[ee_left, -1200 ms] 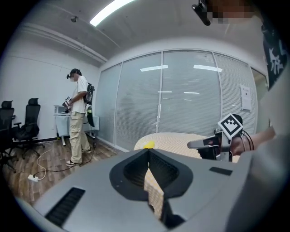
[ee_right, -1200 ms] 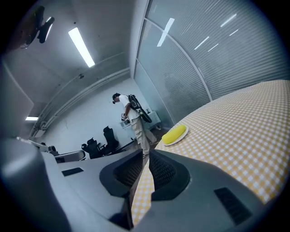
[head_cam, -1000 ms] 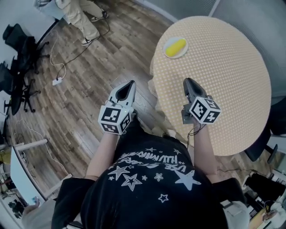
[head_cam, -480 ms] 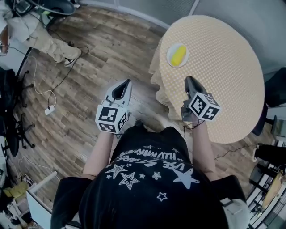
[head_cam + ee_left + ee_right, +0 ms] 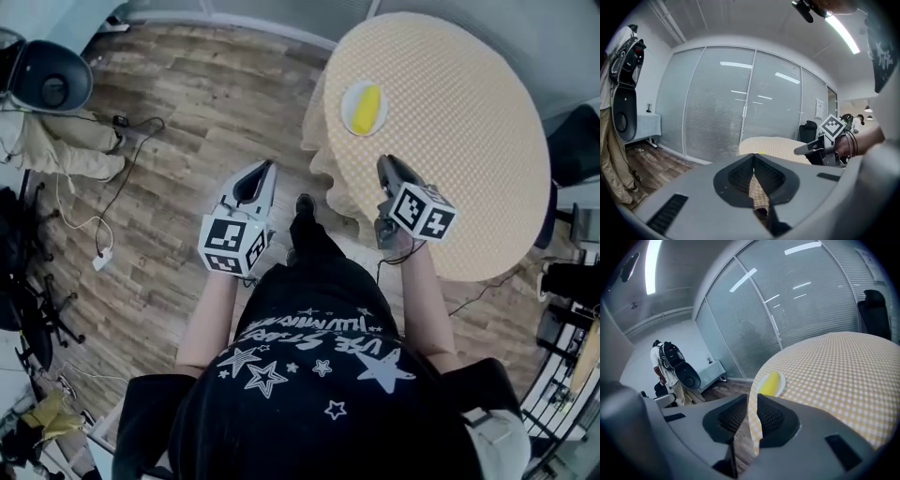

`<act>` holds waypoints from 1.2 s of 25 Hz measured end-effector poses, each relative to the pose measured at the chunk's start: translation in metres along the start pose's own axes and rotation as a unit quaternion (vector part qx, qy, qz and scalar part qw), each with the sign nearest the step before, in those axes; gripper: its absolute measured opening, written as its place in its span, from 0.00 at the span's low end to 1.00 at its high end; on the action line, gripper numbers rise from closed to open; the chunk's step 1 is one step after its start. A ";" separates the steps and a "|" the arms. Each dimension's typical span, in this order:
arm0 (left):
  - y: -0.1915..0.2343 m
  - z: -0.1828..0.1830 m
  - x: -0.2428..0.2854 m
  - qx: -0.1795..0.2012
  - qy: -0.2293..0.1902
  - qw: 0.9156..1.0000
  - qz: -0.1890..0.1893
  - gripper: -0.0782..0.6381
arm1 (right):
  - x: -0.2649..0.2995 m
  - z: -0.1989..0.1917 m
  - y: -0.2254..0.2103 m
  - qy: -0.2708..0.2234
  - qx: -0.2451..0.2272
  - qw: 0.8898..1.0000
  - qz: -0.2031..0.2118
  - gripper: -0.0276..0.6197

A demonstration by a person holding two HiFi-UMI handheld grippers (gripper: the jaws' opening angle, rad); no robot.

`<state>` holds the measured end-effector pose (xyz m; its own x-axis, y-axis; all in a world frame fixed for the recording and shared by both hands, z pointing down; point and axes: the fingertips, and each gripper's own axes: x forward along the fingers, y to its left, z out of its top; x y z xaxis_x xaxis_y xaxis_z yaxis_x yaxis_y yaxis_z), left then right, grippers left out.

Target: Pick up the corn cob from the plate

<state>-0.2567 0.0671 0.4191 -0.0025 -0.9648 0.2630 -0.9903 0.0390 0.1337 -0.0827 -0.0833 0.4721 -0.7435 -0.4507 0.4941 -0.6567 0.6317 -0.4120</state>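
A yellow corn cob point(image 5: 366, 109) lies on a small white plate point(image 5: 351, 94) near the left edge of the round table point(image 5: 469, 141) with its yellow checked cloth. Neither gripper holds anything, and both are short of the plate. My right gripper point(image 5: 382, 161) is shut and hovers at the table's near edge, pointing toward the plate; in the right gripper view the corn cob point(image 5: 769, 383) sits just beyond its tips point(image 5: 752, 397). My left gripper point(image 5: 265, 167) is shut over the wooden floor, left of the table. From the left gripper view point(image 5: 753, 159) the right gripper point(image 5: 806, 149) appears at right.
A person in beige trousers point(image 5: 56, 141) with a black helmet-like bag point(image 5: 52, 84) stands on the floor at far left. Cables point(image 5: 94, 253) and office chairs point(image 5: 28, 309) line the left side. A black chair point(image 5: 572, 141) stands right of the table. Glass partitions point(image 5: 722, 103) lie behind.
The whole view has swung: the bystander has slid from the top to the far left of the head view. Both grippers have shifted sideways a little and stay shut.
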 end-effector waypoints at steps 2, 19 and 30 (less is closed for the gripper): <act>0.009 0.001 0.008 0.003 0.004 1.000 -0.002 0.12 | 0.014 0.002 -0.002 0.001 0.011 1.000 -0.006 0.13; 0.070 0.031 0.155 0.007 0.046 0.998 -0.046 0.12 | 0.150 0.033 -0.052 0.094 0.069 0.991 -0.068 0.47; 0.074 0.046 0.221 0.032 0.073 0.993 -0.087 0.12 | 0.189 0.036 -0.073 0.126 0.089 0.983 -0.104 0.48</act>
<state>-0.3370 -0.1551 0.4429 0.1857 -0.9071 0.3777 -0.9806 -0.1465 0.1304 -0.1797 -0.2375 0.5683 -0.5511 -0.3734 0.7462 -0.8193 0.4118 -0.3991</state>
